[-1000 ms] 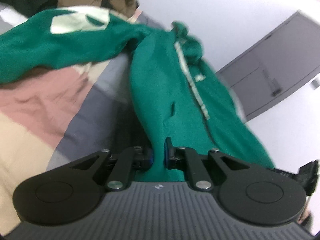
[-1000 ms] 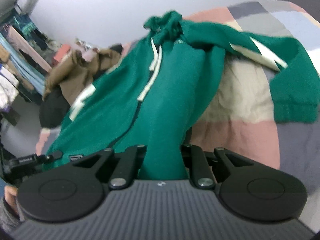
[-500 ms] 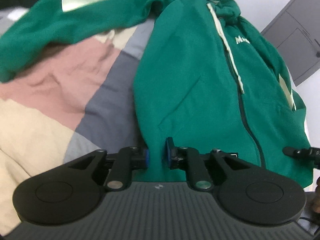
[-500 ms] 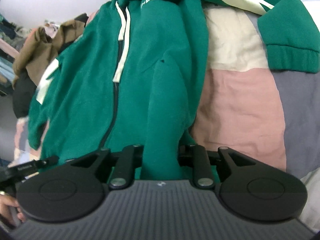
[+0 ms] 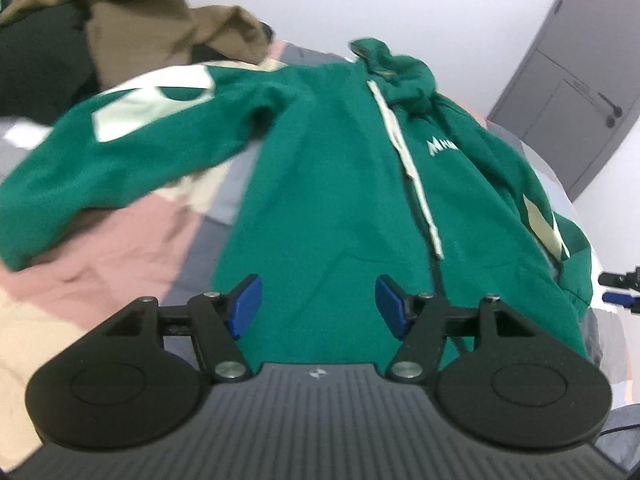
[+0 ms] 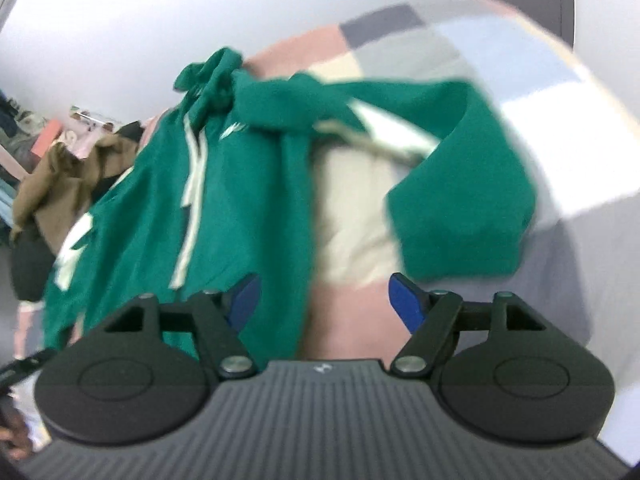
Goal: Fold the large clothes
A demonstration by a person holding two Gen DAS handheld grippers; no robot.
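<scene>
I am working in a bedroom: a patchwork quilt [image 5: 120, 240] is covering the bed, brown clothes [image 5: 168, 20] are piling at upper left, a grey door [image 5: 568, 92] is standing at right.

left gripper [image 5: 318, 306] | black body, blue pads [image 5: 244, 304] (silver screws)

A patchwork bedspread [image 5: 132, 240] in pink, grey and beige is covering the bed. Brown clothing [image 5: 172, 28] is lying heaped near the wall. A grey door [image 5: 568, 92] is standing shut.

Both the left gripper [image 5: 319, 306] and the right gripper [image 6: 325, 305] have jaws spread wide, gripping nothing.
</scene>
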